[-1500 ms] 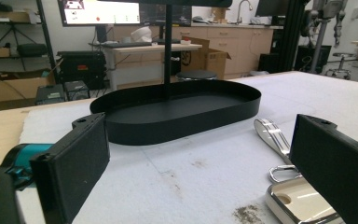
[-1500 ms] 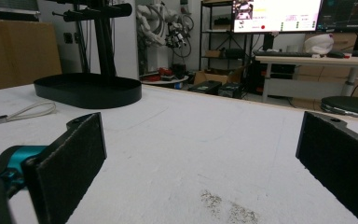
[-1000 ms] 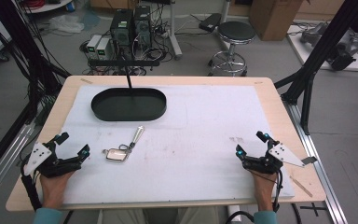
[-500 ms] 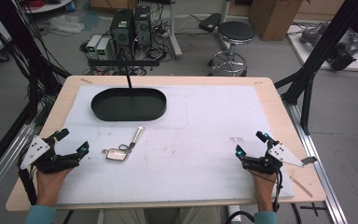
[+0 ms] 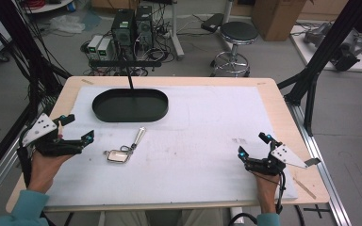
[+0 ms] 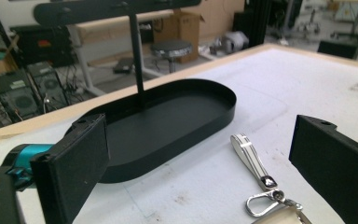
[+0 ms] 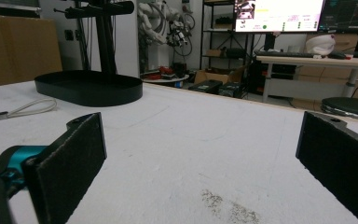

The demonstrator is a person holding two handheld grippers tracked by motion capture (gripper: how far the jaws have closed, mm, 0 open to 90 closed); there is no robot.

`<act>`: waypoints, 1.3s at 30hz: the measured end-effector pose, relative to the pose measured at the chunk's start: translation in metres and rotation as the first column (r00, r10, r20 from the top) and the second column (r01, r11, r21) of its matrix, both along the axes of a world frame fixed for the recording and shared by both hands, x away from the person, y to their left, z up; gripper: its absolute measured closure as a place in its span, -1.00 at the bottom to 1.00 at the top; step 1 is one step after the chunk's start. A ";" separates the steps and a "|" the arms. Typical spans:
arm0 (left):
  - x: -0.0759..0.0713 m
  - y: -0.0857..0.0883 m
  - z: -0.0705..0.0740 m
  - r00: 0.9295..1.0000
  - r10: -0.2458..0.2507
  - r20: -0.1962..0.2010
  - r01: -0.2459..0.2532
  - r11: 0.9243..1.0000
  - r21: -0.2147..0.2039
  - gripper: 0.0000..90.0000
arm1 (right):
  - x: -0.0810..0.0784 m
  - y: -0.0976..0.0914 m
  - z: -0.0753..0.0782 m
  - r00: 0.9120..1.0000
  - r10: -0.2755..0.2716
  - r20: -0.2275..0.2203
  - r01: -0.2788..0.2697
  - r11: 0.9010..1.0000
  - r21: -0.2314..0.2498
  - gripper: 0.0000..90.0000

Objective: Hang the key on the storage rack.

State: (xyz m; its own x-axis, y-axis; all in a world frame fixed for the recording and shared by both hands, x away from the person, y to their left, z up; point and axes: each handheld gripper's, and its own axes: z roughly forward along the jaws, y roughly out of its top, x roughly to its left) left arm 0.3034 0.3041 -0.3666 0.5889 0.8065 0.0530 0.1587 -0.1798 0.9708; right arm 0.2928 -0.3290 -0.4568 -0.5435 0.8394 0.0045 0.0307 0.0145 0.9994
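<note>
Near the white mat's left edge, approach step: left gripper point(image 5: 78, 129) wide open, empty, just beside the silver keyring with white strap point(image 5: 124, 150); next, closing in to grasp.

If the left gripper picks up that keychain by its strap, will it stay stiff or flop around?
Probably flop: the keychain joins a strap, a clasp and a flat metal tag, so the tag would likely swing. It looks light, and lying flat it shouldn't roll.
</note>
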 end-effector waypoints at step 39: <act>0.069 -0.116 0.026 0.915 -0.018 -0.403 0.160 0.934 0.320 -0.88 | 0.000 0.000 0.000 1.000 0.000 -0.010 0.000 1.000 0.002 -0.98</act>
